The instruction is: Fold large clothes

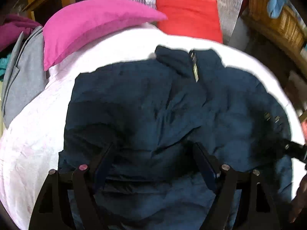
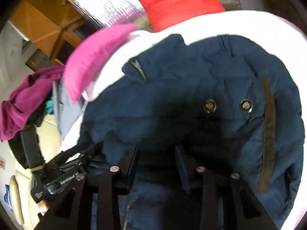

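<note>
A dark blue padded jacket point(image 1: 153, 103) lies spread on a white sheet point(image 1: 34, 134); its collar with a zipper point(image 1: 194, 69) points away. My left gripper point(image 1: 153, 147) is open just above the jacket's lower middle, holding nothing. In the right wrist view the jacket point(image 2: 191, 88) shows two metal snaps point(image 2: 210, 105) and a brown strip point(image 2: 268, 126). My right gripper point(image 2: 156, 147) is open over the jacket, empty. The left gripper point(image 2: 84, 153) shows at the lower left there, at the jacket's edge.
A magenta pillow point(image 1: 92, 23) and a red pillow point(image 1: 188, 15) lie at the far end. A grey garment point(image 1: 21, 76) and purple clothes point(image 2: 25, 103) sit at the left. A wicker basket point(image 1: 276, 23) stands at the right. A cardboard box point(image 2: 38, 19) stands behind.
</note>
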Available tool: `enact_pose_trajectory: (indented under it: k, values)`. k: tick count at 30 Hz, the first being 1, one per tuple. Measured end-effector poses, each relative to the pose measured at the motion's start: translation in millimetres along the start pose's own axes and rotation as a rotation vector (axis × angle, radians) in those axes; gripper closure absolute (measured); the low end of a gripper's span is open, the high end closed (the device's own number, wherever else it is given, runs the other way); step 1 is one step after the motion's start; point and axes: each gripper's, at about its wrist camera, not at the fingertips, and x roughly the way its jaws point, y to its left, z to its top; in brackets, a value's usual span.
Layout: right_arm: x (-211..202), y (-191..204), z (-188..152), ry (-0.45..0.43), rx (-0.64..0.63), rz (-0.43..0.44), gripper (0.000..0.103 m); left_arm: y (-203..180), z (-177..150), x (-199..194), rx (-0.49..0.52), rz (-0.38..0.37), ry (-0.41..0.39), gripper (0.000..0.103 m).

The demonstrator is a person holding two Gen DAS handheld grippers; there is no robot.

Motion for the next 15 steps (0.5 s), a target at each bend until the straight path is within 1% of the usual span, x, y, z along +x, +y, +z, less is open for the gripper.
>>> enact_pose_trajectory:
  k: [2, 3, 4, 5, 6, 8, 10, 13, 15]
  values:
    - [3.5, 3.4, -1.3, 0.015, -0.018, 0.000, 0.061, 0.5, 1.4, -3.8, -0.013, -0.015, -0.012, 0.021]
    - [14.3, 1.8, -2.7, 0.057, -0.014, -0.015, 0.061, -1.4, 0.6, -0.8, -0.014, -0.013, -0.002, 0.021]
    - [22.6, -2.5, -6.8, 0.101, -0.004, -0.038, 0.060, -2.3, -1.1, 4.7, -0.009, -0.003, 0.022, 0.021]
    - [28.8, -6.9, -10.0, 0.125, 0.009, -0.046, 0.061, -4.6, -4.9, 16.4, 0.007, 0.019, 0.071, 0.021]
    - [26.9, -8.3, -9.9, 0.122, 0.012, -0.038, 0.061, -6.9, -7.8, 21.1, 0.019, 0.034, 0.088, 0.020]
    - [16.3, -7.9, -7.8, 0.125, 0.015, -0.024, 0.062, -11.3, -10.9, 17.1, 0.047, 0.064, 0.086, 0.020]
    - [-1.3, -7.5, -7.0, 0.087, 0.001, -0.009, 0.060, -13.7, -10.0, 8.9, 0.063, 0.061, 0.075, 0.020]
    - [-25.2, -11.9, -8.5, 0.030, -0.020, -0.027, 0.045, -9.4, -12.4, -6.8, 0.061, 0.077, 0.060, 0.020]
    - [-44.5, -21.9, -12.5, -0.001, -0.007, -0.018, 0.045, -3.5, -15.8, -21.0, 0.058, 0.091, 0.045, 0.020]
